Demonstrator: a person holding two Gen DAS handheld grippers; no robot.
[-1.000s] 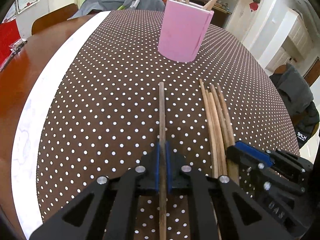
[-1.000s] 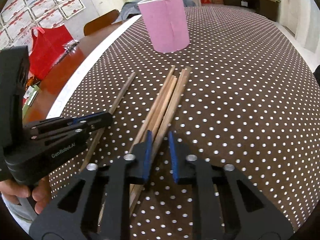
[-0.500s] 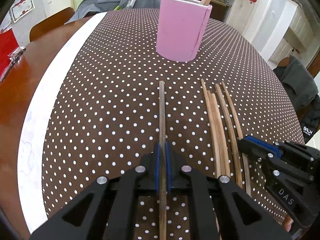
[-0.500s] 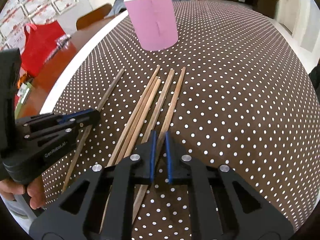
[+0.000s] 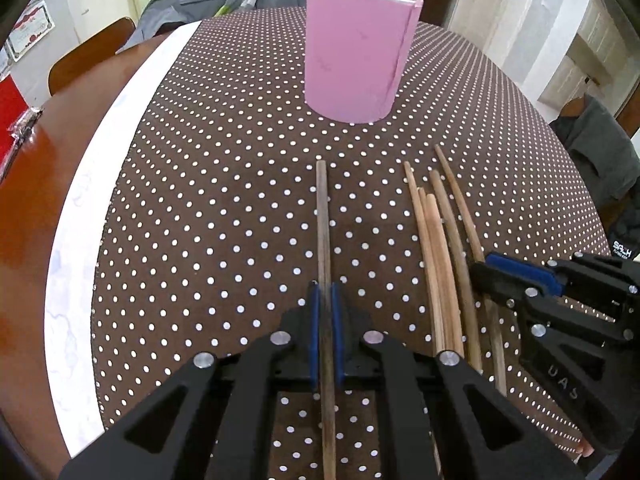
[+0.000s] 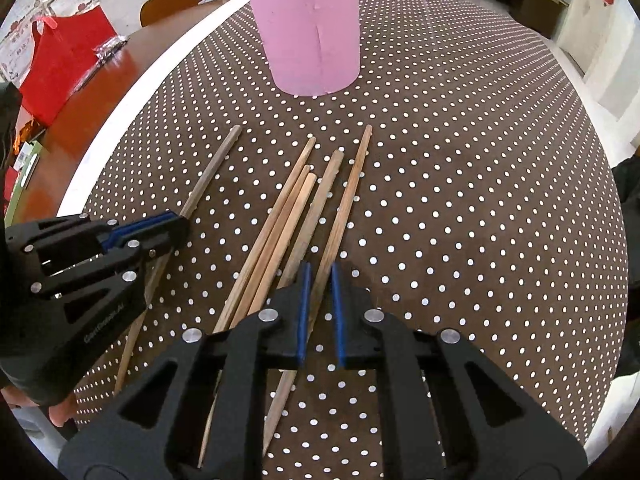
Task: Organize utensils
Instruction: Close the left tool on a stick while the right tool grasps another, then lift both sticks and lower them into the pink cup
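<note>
Mid-pickup: left hand-held gripper [image 5: 325, 334] clamped on dark chopstick [image 5: 322, 216], right hand-held gripper [image 6: 320, 312] narrowly astride outermost chopstick [image 6: 352, 192], unclosed; next, probably lifting to pink holder [image 5: 356, 52].

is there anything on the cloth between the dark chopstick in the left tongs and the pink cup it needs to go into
Nothing visible. The left tongs are shut on the dark chopstick, and only bare polka-dot cloth lies between its tip and the pink cup. The loose chopsticks lie off to the right, beside the right tongs.
</note>
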